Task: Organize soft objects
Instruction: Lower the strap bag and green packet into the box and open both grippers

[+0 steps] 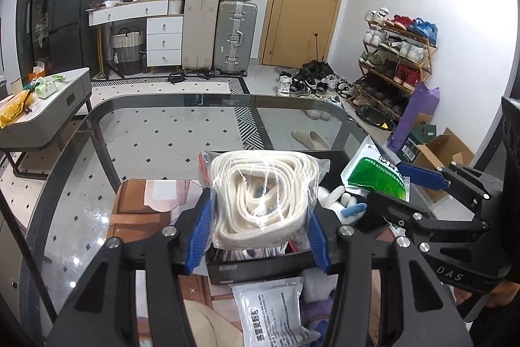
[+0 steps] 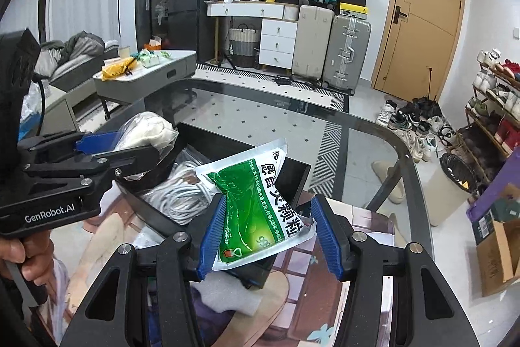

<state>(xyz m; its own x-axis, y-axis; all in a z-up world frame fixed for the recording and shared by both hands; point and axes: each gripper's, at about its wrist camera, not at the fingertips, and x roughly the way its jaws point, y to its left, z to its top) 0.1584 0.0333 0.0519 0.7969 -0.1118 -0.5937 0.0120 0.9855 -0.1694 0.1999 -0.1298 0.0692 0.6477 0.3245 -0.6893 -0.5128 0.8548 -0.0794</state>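
My left gripper (image 1: 258, 233) is shut on a clear bag of white rope (image 1: 260, 200) and holds it above a black box (image 1: 260, 270) on the glass table. In the right wrist view the same bag (image 2: 146, 127) sits in the left gripper (image 2: 130, 148) over the box (image 2: 292, 181), which holds a coil of white cable (image 2: 182, 194). My right gripper (image 2: 269, 233) is shut on a green and white pouch (image 2: 256, 207), held over the box's near right side. The pouch also shows in the left wrist view (image 1: 377, 174), with the right gripper (image 1: 406, 184).
A white sachet (image 1: 269, 311) and soft cloth items lie in front of the box on a printed mat (image 1: 143, 200). The glass table edge (image 1: 182, 98) curves at the far side. A grey side table (image 2: 146, 73), suitcases (image 2: 344, 51) and a shoe rack (image 1: 396, 60) stand beyond.
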